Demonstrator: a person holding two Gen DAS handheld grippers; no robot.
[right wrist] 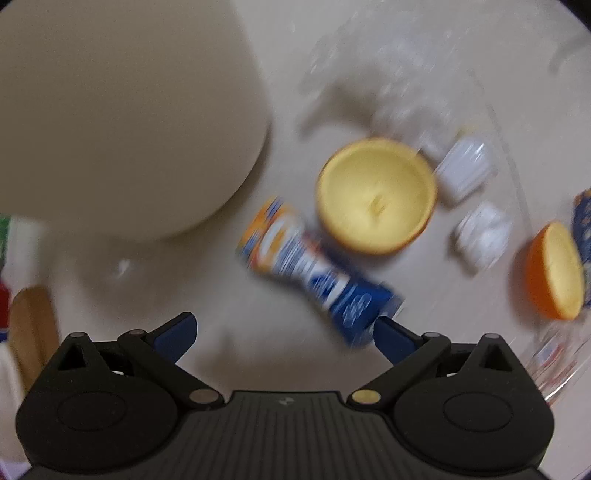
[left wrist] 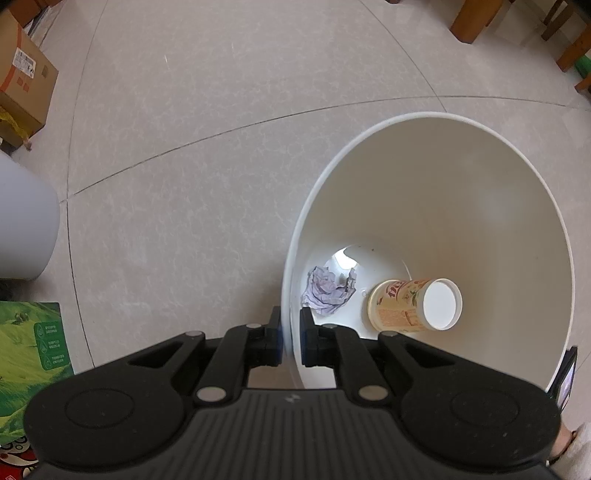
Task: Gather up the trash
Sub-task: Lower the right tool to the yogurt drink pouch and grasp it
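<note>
In the left wrist view my left gripper is shut on the near rim of a white bin, one finger outside the wall and one inside. At the bin's bottom lie a crumpled grey paper and a yellow paper cup on its side. In the blurred right wrist view my right gripper is open, low over a pale surface. A crushed blue and orange can lies just beyond its right finger. Behind the can sits an orange peel half. Another peel half lies at the right.
Two crumpled white scraps lie right of the first peel. A big beige round shape fills the upper left of the right view. On the tiled floor: a cardboard box, a green carton, wooden furniture legs.
</note>
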